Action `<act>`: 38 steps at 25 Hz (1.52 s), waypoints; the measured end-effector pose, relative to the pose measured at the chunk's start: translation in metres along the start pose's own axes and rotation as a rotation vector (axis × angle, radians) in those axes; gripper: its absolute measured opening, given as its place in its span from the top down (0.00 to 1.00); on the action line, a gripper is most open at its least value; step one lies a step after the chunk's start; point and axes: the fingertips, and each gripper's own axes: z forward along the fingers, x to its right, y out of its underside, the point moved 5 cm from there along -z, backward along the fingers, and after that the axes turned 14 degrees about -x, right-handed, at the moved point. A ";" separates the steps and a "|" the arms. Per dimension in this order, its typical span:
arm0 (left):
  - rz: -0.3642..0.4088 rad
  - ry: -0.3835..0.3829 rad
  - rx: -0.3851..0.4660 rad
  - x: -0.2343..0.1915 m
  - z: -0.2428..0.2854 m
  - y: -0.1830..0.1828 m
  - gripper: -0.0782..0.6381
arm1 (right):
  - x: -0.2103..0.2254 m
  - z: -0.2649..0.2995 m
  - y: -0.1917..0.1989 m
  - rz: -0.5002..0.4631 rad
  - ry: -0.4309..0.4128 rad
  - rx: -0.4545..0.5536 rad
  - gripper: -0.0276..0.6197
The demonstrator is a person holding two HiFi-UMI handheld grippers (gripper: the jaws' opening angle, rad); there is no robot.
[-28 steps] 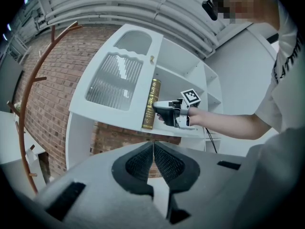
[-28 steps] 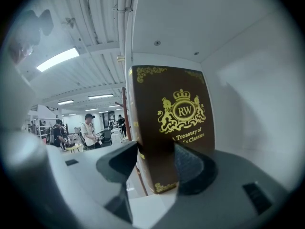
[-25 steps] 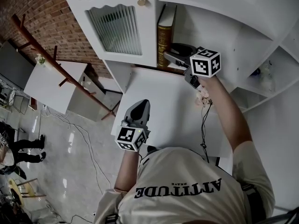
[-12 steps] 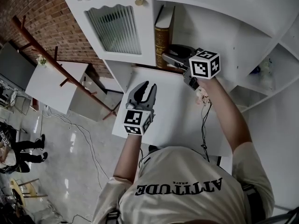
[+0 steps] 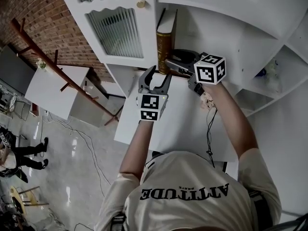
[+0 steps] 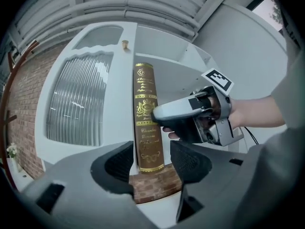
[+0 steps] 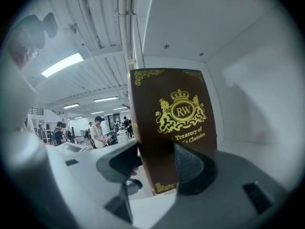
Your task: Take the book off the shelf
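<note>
Head view: book [image 5: 164,47] is standing upright at the left end of the white shelf [image 5: 231,40], next to the ribbed-glass cabinet door [image 5: 118,30]. Right hand-held gripper [image 5: 174,63] is grasping the book low down, one jaw sitting on each cover and the volume filling the gap. Left hand-held gripper [image 5: 157,73] is hovering released just in front of the spine, jaws spread and touching nothing. Both are hanging above the white worktop [image 5: 178,117].
</note>
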 end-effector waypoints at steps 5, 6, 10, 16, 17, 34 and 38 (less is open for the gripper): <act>-0.016 -0.029 -0.026 0.001 0.014 0.002 0.55 | -0.003 0.000 0.001 0.007 -0.014 0.003 0.57; -0.021 -0.038 -0.026 0.000 0.016 0.001 0.55 | -0.004 0.000 0.001 0.008 -0.018 0.004 0.57; -0.037 -0.066 -0.013 -0.002 0.023 -0.002 0.55 | -0.007 -0.002 0.003 0.009 -0.041 -0.001 0.58; -0.048 -0.094 0.009 -0.003 0.027 -0.003 0.55 | -0.009 -0.003 0.004 0.016 -0.067 0.005 0.58; -0.047 -0.101 0.012 -0.002 0.027 -0.002 0.55 | -0.011 -0.004 0.005 0.016 -0.073 0.006 0.58; -0.041 -0.133 0.067 -0.001 0.026 -0.001 0.56 | -0.028 -0.013 0.013 0.001 -0.194 0.007 0.74; -0.055 -0.089 0.078 -0.001 0.022 -0.001 0.58 | -0.025 -0.014 0.015 0.000 -0.172 0.011 0.74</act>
